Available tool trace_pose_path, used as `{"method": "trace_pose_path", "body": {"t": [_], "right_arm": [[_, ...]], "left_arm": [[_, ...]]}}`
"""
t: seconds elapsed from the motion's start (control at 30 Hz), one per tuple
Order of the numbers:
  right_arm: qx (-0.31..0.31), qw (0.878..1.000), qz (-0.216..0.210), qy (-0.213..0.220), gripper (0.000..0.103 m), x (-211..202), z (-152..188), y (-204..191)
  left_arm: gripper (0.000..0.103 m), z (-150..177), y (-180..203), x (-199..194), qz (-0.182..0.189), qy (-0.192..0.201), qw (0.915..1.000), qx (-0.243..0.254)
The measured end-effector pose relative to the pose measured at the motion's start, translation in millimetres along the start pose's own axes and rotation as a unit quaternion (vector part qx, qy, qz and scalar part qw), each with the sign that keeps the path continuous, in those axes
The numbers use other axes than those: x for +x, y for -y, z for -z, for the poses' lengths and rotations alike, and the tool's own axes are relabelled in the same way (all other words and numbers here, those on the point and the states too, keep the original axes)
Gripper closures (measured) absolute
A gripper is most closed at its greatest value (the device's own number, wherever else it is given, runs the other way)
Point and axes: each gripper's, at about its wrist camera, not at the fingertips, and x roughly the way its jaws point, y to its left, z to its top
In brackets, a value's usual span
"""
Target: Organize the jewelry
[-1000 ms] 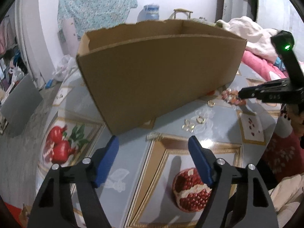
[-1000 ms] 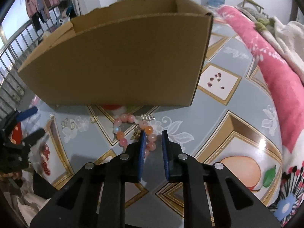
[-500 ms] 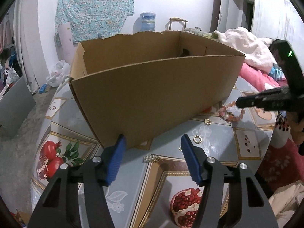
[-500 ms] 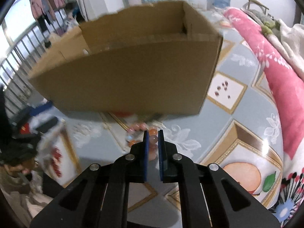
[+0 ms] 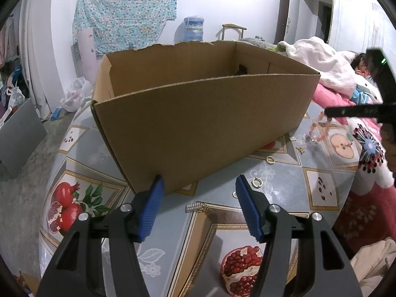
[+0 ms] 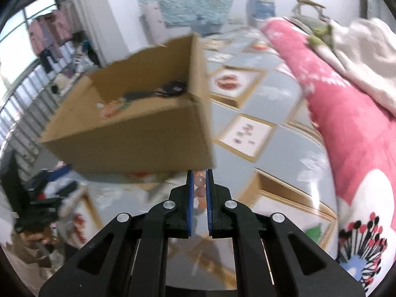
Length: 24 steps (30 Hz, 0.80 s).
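Between right fingers (image 6: 209, 198), pink-orange bead bracelet (image 5: 319, 130), dangling

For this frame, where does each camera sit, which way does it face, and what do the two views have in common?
Left wrist: rides the left gripper, low over the table, facing the long side of the cardboard box; its own open blue-padded fingers show, and the right gripper dangling the bead bracelet.
Right wrist: rides the right gripper, raised, looking down toward the box corner and the pink blanket; its fingers pinch the beads.
Shared: the box, the patterned tabletop, the bracelet.
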Motion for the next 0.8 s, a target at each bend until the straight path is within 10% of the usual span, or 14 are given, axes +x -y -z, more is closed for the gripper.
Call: {"method": "trace_pose_path", "body": {"t": [0.23,0.43,0.8], "right_arm": [[0.0,0.999,0.044,0.008,0.072,3,10,13],[-0.04,0.998,-0.038,-0.008,0.074,24,13,-27],[-0.089,0.996,-0.025,-0.003,0.094,58,7,-50]], "left_arm": [[0.045,1,4,-1,-0.004,-0.002,0.9999,0.01],[0.045,5,10,-1,0.015,-0.006,0.9997,0.016],[0.045,15,18,-3,0.033,-0.018,0.999,0.024]]}}
